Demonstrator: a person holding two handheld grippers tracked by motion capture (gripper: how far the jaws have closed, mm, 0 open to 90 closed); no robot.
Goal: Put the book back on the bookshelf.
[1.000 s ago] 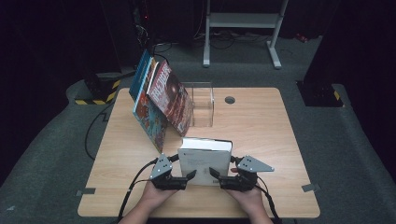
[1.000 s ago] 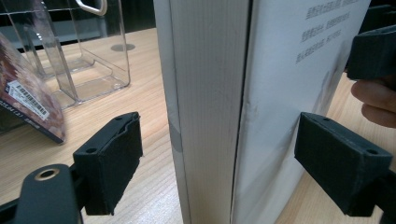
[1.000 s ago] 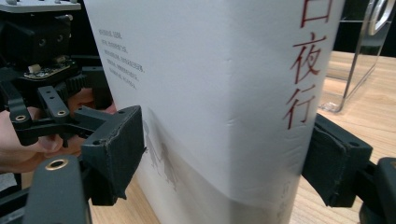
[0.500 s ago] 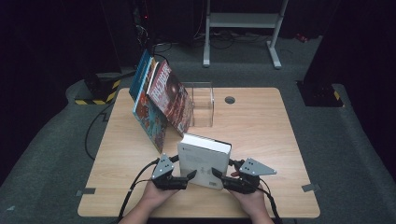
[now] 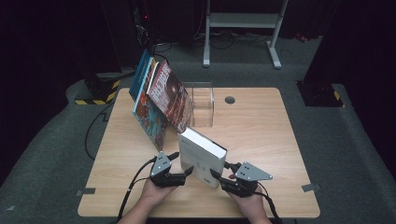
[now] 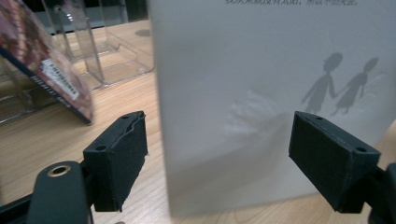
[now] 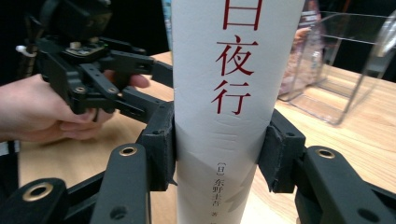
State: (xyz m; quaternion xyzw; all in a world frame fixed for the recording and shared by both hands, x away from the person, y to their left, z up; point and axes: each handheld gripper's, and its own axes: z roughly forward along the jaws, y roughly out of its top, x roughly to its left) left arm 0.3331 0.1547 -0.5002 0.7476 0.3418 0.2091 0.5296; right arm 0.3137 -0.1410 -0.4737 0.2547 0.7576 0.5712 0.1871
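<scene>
A thick white book (image 5: pixel 201 156), likely heavy and stiff, is being clamped across its spine at lower centre by the right gripper (image 7: pixel 217 156); the left gripper (image 6: pixel 219 158) is being held wide apart beside its cover.

A second ago I had the white book (image 5: pixel 201 157) lying nearly flat between both grippers at the near edge of the desk (image 5: pixel 261 126), its cover facing up. Since then I have tipped it up: it now stands on edge, turned at an angle, with its far end reaching toward the leaning books (image 5: pixel 159 100). My right gripper (image 5: pixel 223 179) has swung in and clamps the spine end, a pad pressed on each side of the spine. My left gripper (image 5: pixel 183 171) has let go; its jaws are spread apart in front of the cover, with the fingertips (image 6: pixel 116 158) clear of it.
</scene>
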